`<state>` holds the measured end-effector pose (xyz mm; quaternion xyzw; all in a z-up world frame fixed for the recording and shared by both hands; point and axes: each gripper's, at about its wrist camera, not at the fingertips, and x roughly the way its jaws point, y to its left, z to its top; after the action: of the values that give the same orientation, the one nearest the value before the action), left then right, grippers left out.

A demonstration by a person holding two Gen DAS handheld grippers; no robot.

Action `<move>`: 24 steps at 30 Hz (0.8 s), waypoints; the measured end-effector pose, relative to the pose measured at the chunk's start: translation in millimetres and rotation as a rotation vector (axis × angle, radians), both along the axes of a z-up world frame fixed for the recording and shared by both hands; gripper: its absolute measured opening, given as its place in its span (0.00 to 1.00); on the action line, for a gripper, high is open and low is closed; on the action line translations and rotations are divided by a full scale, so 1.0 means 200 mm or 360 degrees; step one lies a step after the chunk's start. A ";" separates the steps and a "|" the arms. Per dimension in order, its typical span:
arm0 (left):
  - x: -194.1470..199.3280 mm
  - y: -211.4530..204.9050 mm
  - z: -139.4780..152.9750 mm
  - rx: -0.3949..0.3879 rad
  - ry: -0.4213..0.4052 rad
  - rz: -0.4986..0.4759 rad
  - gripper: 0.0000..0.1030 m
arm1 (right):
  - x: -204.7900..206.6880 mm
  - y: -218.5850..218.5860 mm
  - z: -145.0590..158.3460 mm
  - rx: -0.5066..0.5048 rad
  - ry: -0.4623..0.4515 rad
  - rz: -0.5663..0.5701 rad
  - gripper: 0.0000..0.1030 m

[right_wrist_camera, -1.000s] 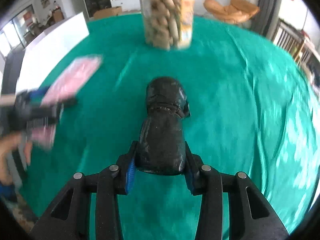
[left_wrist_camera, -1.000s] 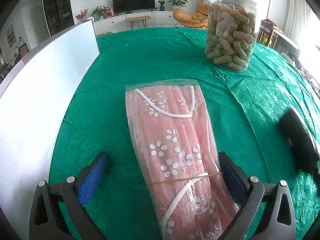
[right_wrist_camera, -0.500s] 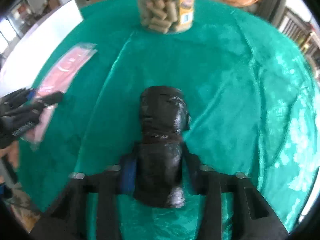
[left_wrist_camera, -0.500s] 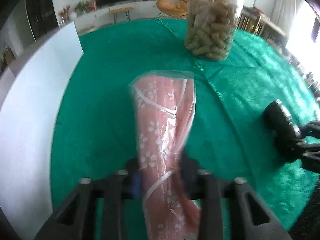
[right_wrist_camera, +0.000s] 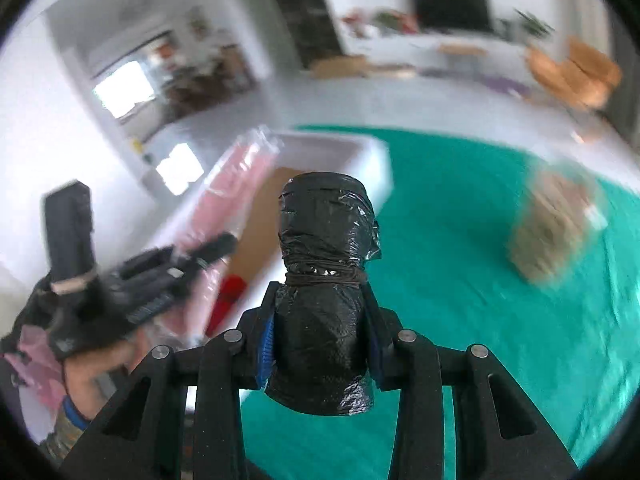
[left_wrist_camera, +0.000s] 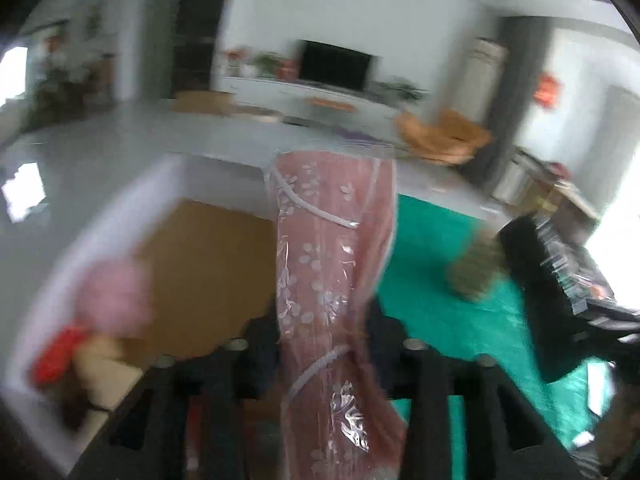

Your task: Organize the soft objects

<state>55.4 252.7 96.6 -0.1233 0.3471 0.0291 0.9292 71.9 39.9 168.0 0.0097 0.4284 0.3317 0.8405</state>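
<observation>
A pink flowered cloth packet in clear plastic [left_wrist_camera: 332, 240] hangs in the air between the fingers of my left gripper [left_wrist_camera: 324, 328], over a white box with a brown floor [left_wrist_camera: 160, 184]. The left jaws are opening while the packet still sits between the pads. My right gripper [right_wrist_camera: 320, 316] is shut on a black plastic-wrapped roll [right_wrist_camera: 324, 280] tied with a band, held above the green cloth. In the right wrist view the left gripper [right_wrist_camera: 212, 248] and its pink packet [right_wrist_camera: 236, 176] are over the box [right_wrist_camera: 340, 148]. The black roll [left_wrist_camera: 536, 280] shows at the right of the left wrist view.
The box holds a pink soft thing [left_wrist_camera: 112, 300] and a red one [left_wrist_camera: 56, 352]. A clear jar of beige pieces [right_wrist_camera: 552, 228] stands on the green tablecloth [right_wrist_camera: 460, 320] to the right. A person's hand [right_wrist_camera: 92, 372] holds the left gripper.
Both grippers have risen off the table with their loads and swung left toward the white box. The left gripper, open around the packet a second ago, shut on it and lifted it.
</observation>
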 end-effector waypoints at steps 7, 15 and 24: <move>-0.15 0.41 -0.13 0.0046 0.0111 0.0517 1.00 | 0.08 0.44 0.01 0.0109 -0.0027 0.0165 0.66; -0.27 0.19 -0.11 0.0379 0.0164 0.0576 1.00 | -0.04 0.34 -0.07 -0.0013 -0.0143 0.0124 0.66; -0.34 0.07 -0.12 0.0436 0.0225 0.0640 1.00 | -0.09 0.36 -0.12 -0.0221 -0.0192 0.0169 0.66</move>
<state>-12.5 267.2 73.1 -0.0605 0.3725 0.2685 0.8863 53.0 112.6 143.6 -0.0912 0.3988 0.3452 0.8446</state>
